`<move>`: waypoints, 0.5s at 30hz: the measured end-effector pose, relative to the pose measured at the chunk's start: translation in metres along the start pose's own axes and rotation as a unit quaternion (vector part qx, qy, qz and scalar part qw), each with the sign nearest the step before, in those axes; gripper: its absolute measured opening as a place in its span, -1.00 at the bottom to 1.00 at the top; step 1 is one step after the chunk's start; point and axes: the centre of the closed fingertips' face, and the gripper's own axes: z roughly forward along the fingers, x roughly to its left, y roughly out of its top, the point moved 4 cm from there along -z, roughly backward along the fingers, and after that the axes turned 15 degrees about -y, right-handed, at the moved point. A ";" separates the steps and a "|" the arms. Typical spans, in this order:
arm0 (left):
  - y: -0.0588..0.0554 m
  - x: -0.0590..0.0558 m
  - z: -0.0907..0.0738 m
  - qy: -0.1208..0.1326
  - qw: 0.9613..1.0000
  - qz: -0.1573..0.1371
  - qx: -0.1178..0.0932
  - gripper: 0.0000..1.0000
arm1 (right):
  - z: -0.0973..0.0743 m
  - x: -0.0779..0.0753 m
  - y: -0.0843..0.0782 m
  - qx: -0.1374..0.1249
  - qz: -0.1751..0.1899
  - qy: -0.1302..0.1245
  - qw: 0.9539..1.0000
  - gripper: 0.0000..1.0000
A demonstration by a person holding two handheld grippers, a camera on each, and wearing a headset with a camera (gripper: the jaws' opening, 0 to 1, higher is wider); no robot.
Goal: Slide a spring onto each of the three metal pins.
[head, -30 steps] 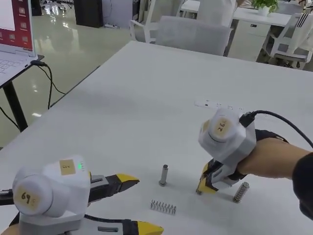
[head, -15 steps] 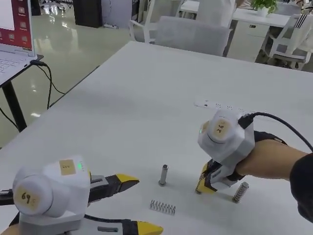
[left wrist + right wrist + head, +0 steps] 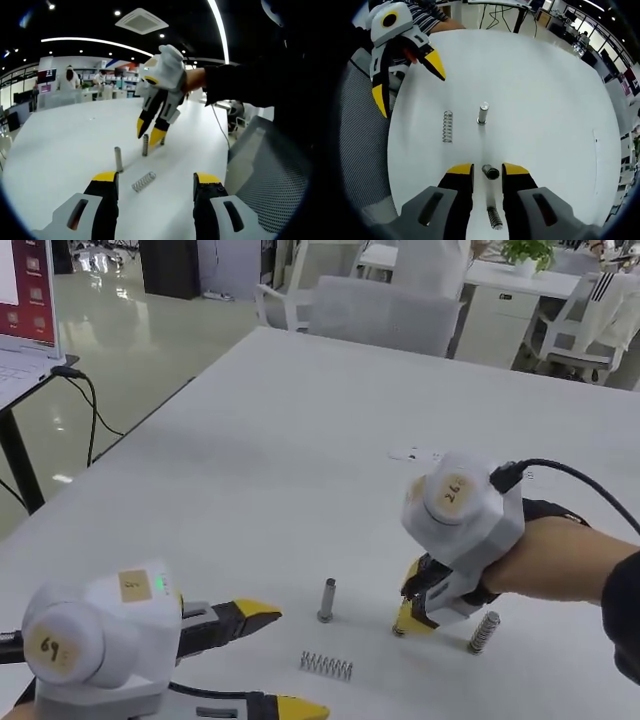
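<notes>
The white tabletop [image 3: 300,440] carries all the parts near its front edge. The left gripper [image 3: 155,177] hovers low at the near corner, its yellow-tipped jaws wide apart and holding nothing. The right gripper [image 3: 486,168], held in a gloved hand [image 3: 560,565], points steeply down at the tabletop. Its jaws are only narrowly parted and straddle the flanked pin [image 3: 490,172], seen end-on in the right gripper view with a slim gap on either side. I cannot tell whether the tips touch it.

The bare pin [image 3: 327,600] stands upright between the two grippers, apart from both. The sprung pin [image 3: 482,632] stands just beside the right gripper, toward the hand, with a coil already around it. The loose spring [image 3: 327,666] lies flat on the tabletop, near the bare pin on its near side and in front of the left gripper.
</notes>
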 end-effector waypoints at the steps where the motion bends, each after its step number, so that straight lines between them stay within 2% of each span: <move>1: 0.000 0.000 0.000 -0.001 1.000 0.000 0.000 0.10 | -0.003 0.001 0.004 -0.005 0.001 0.000 1.000 -0.60; 7: 0.001 -0.001 0.000 -0.002 1.000 0.002 -0.001 0.10 | -0.011 0.013 0.023 -0.026 -0.004 0.012 1.000 -0.61; 10: 0.001 -0.001 -0.001 -0.002 1.000 0.002 0.000 0.10 | -0.009 0.027 0.031 -0.033 -0.009 0.028 0.999 -0.63; 15: 0.000 -0.002 -0.002 -0.001 1.000 0.003 0.001 0.09 | 0.000 0.046 0.032 -0.028 -0.021 0.046 0.998 -0.64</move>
